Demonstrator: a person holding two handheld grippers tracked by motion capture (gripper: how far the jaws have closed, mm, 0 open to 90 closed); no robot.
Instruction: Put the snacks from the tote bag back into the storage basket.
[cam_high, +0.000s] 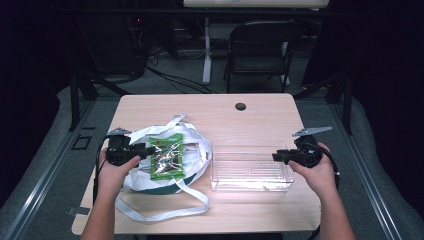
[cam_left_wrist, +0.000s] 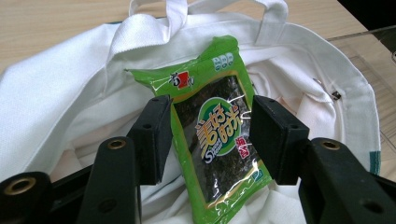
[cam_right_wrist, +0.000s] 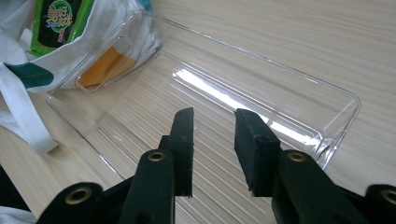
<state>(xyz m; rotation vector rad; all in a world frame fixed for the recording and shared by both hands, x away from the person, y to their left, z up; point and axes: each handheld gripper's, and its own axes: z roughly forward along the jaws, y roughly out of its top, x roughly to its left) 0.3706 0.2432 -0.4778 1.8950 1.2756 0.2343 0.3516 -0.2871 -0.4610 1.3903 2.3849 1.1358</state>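
left gripper (cam_high: 145, 151): jaws pinching snack pack (cam_left_wrist: 215, 122) by its sides, over bag (cam_left_wrist: 70, 88) | right gripper (cam_high: 275, 156): jaws spread, empty, at tray (cam_right_wrist: 336, 95), likely steadying it for the pack

The right gripper (cam_right_wrist: 212, 154) hangs over a clear tray (cam_right_wrist: 299, 74) on the bench (cam_right_wrist: 303, 28), fingers (cam_right_wrist: 183, 140) apart with nothing between. At upper left lie a white bag (cam_right_wrist: 28, 60) and a green packet (cam_right_wrist: 56, 18).

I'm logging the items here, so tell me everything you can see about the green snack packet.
The green snack packet is a flat, glossy plastic pouch with a clear window showing dark contents, a round label with Chinese characters and a small red logo near its top. It lies atop the white tote bag, between the left gripper's jaws, which flank its long edges; whether they press isn't clear.
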